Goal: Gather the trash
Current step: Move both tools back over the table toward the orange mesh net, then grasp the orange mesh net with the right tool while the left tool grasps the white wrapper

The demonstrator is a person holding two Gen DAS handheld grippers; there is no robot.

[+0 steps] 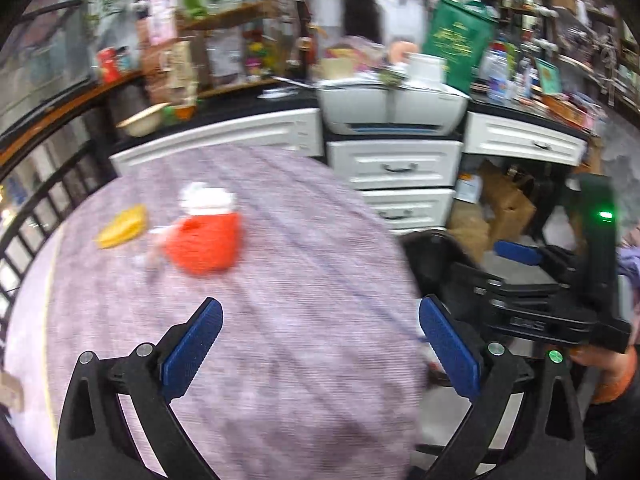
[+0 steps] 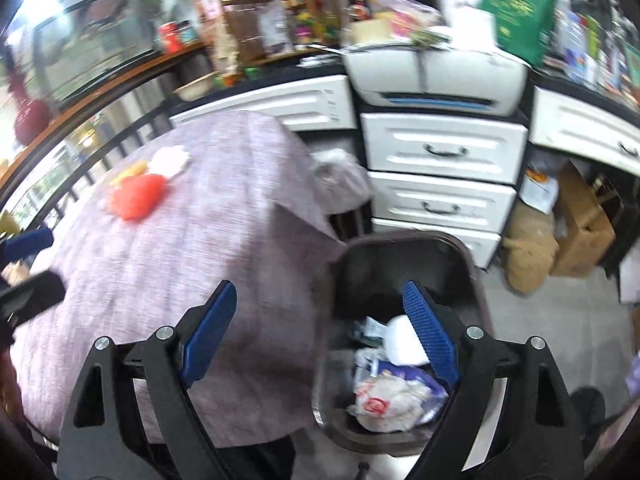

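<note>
On the purple tablecloth (image 1: pixel 300 280) lie a red wrapper (image 1: pixel 206 246), a yellow wrapper (image 1: pixel 122 226) and a crumpled white paper (image 1: pixel 206 198), all blurred. My left gripper (image 1: pixel 320 328) hovers open over the cloth, well short of them, with nothing between its blue pads. My right gripper (image 2: pixel 320 316) is open and empty above the table's right edge and the dark bin (image 2: pixel 476 280). The bin on the floor holds several pieces of trash (image 2: pixel 390 396). The same red wrapper (image 2: pixel 138 196) and white paper (image 2: pixel 170 160) show far left in the right wrist view.
White drawers (image 1: pixel 394 168) and a printer (image 1: pixel 394 108) stand behind the table, with cluttered shelves above. Brown paper bags (image 2: pixel 580 228) sit on the floor to the right. A black railing (image 1: pixel 44 208) runs along the left. The right gripper's body (image 1: pixel 560 292) shows beside the table.
</note>
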